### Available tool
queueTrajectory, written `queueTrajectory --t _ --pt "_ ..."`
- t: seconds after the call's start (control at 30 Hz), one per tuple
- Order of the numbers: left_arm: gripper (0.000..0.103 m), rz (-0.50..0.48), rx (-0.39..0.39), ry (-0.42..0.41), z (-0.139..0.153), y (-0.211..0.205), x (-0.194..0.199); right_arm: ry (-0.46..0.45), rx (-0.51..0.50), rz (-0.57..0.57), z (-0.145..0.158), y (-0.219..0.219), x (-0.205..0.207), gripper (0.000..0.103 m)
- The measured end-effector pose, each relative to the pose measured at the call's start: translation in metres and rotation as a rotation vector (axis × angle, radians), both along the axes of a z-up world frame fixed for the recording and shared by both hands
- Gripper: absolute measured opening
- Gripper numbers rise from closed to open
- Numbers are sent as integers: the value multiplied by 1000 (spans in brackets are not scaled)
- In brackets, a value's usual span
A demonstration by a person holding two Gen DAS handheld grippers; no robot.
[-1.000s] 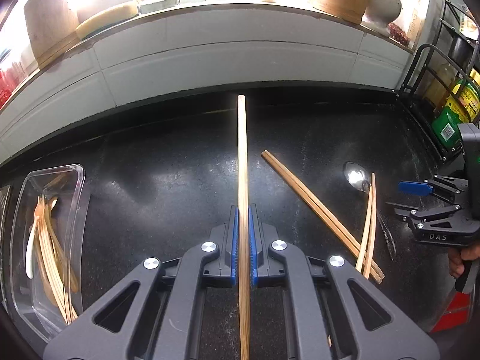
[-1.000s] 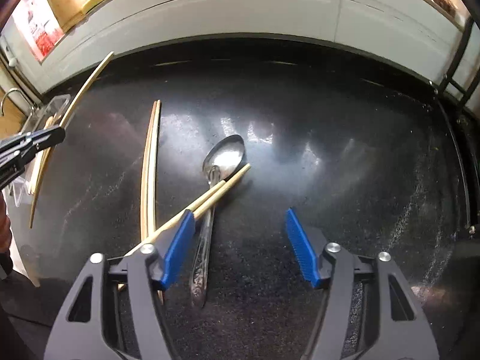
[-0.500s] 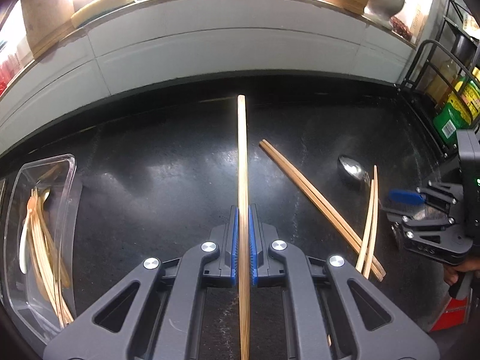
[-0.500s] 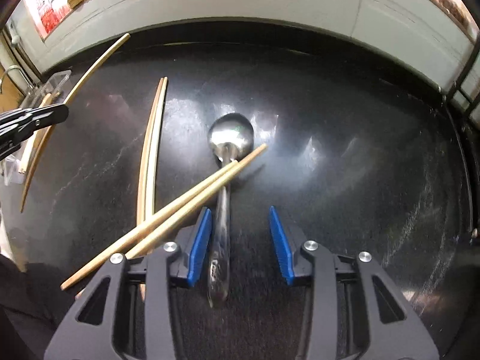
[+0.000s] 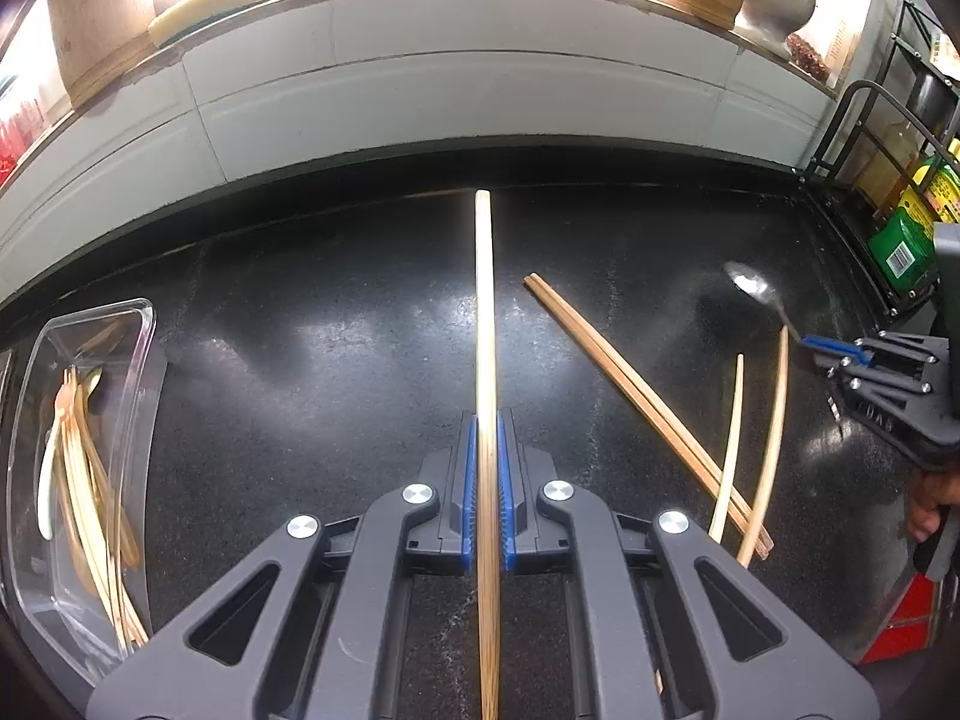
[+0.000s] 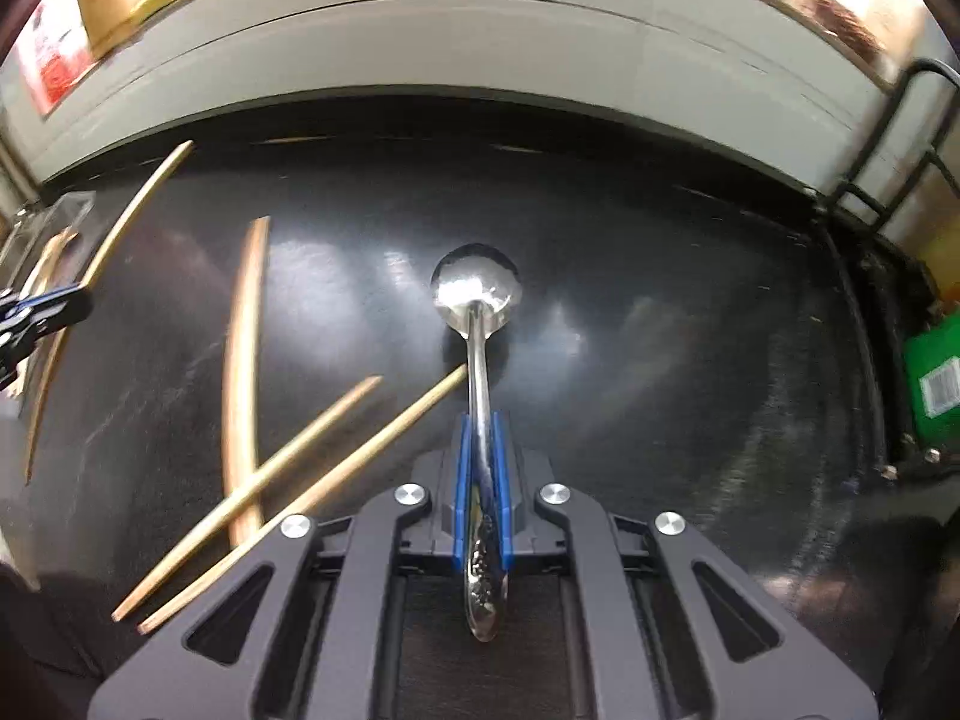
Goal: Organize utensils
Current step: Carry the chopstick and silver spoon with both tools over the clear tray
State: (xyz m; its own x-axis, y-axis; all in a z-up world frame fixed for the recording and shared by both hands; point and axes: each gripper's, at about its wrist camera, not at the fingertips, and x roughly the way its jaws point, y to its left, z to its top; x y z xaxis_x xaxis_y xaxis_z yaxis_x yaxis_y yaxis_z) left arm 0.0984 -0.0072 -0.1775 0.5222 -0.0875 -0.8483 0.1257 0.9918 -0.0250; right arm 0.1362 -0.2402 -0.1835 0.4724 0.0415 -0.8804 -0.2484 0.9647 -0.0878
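Note:
My left gripper (image 5: 486, 420) is shut on a long bamboo chopstick (image 5: 483, 300), held above the black counter and pointing toward the back wall. At the right, the jaws of my right gripper (image 6: 480, 420) are closing, and their blue pads press the handle of a metal spoon (image 6: 477, 294) whose bowl points away. In the left wrist view the right gripper (image 5: 822, 348) holds the spoon (image 5: 750, 285) tilted off the counter. A brown chopstick pair (image 5: 624, 384) and two pale chopsticks (image 5: 729, 450) lie loose on the counter. A clear tray (image 5: 144, 360) at the far left holds several chopsticks.
A black wire rack (image 5: 852, 120) with a green bottle (image 5: 900, 246) stands at the right edge. White tiles (image 5: 420, 90) back the counter, with jars on the sill above. A person's hand (image 5: 927, 504) grips the right tool. Loose chopsticks (image 6: 312, 468) lie left of the spoon.
The right gripper's jaws closed around the spoon's handle and the spoon came off the counter. The two pale chopsticks have spread apart. The left gripper and its chopstick stayed put.

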Motion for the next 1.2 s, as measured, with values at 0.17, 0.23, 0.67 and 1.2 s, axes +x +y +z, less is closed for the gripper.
queueTrajectory --t 0.17,0.23,0.67,1.2 --pt "6 -6 0 -19 9 3 -5 22 69 -130 1 -32 10 8" --pt "6 0 -1 -29 13 5 -7 14 84 -133 9 -33 8 8" --pt "6 45 -5 -67 42 28 -37 -47 170 -24 65 31 -49 8" --pt "6 326 24 -77 85 159 -84 -38 278 321 108 214 -70 8"
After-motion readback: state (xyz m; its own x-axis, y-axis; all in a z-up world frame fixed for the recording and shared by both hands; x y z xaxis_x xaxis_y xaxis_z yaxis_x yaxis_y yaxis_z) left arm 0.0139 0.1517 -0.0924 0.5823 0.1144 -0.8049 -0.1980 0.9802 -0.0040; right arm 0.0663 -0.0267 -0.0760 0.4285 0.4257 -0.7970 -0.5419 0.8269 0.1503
